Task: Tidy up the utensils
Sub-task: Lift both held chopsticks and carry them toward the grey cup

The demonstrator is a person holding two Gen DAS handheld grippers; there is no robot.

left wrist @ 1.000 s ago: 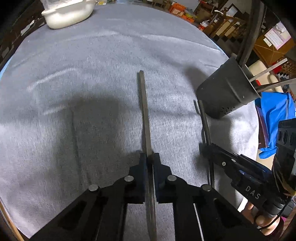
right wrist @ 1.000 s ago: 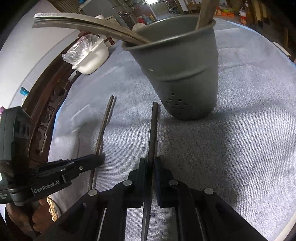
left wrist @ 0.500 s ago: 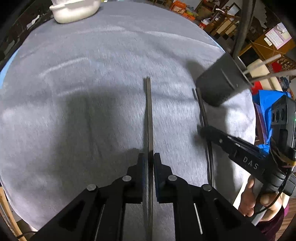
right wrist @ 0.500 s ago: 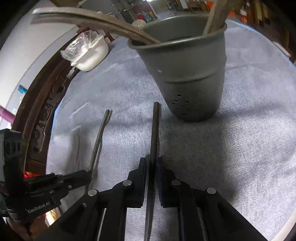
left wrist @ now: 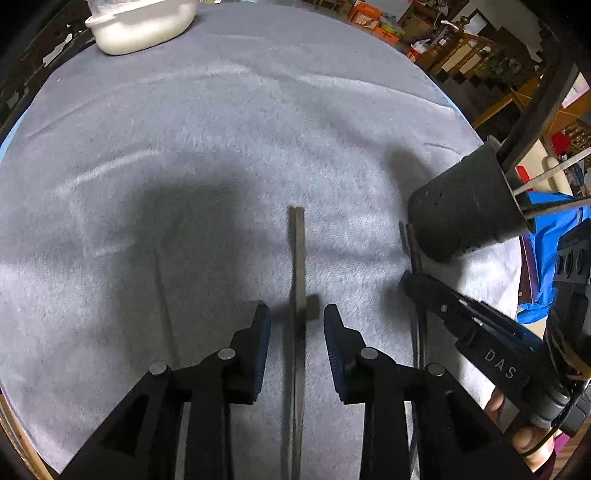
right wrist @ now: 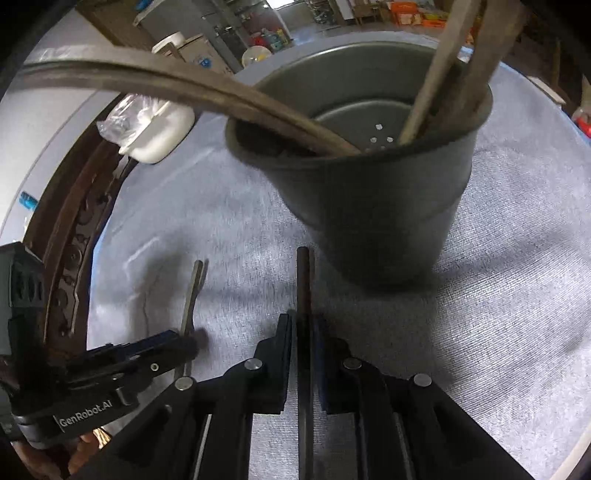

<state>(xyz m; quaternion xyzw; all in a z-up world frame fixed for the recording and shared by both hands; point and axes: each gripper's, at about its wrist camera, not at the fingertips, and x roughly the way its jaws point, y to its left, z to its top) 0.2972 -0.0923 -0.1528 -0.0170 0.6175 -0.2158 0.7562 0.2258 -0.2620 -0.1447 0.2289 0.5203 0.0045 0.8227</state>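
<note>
A flat grey metal utensil (left wrist: 297, 258) lies on the grey cloth between the fingers of my left gripper (left wrist: 297, 314). Its jaws are opening, and the blue pads (left wrist: 263, 332) stand clear of the utensil on both sides. My right gripper (right wrist: 303, 321) is shut on a dark, thin utensil (right wrist: 303, 280) that points at the foot of the dark grey utensil holder (right wrist: 388, 206). Several utensils stand in the holder, leaning out over its rim. In the left wrist view the holder (left wrist: 465, 206) is at the right, with the right gripper (left wrist: 410, 280) just below it.
A white dish (left wrist: 144, 22) with a plastic bag in it sits at the far edge of the round, cloth-covered table (left wrist: 184, 129). A hand (left wrist: 532, 443) holds the right gripper's body. Blue fabric (left wrist: 546, 251) lies beyond the table's right edge.
The left jaws have parted and let go of the flat utensil, which now lies on the cloth. The right gripper has carried its dark utensil closer to the holder.
</note>
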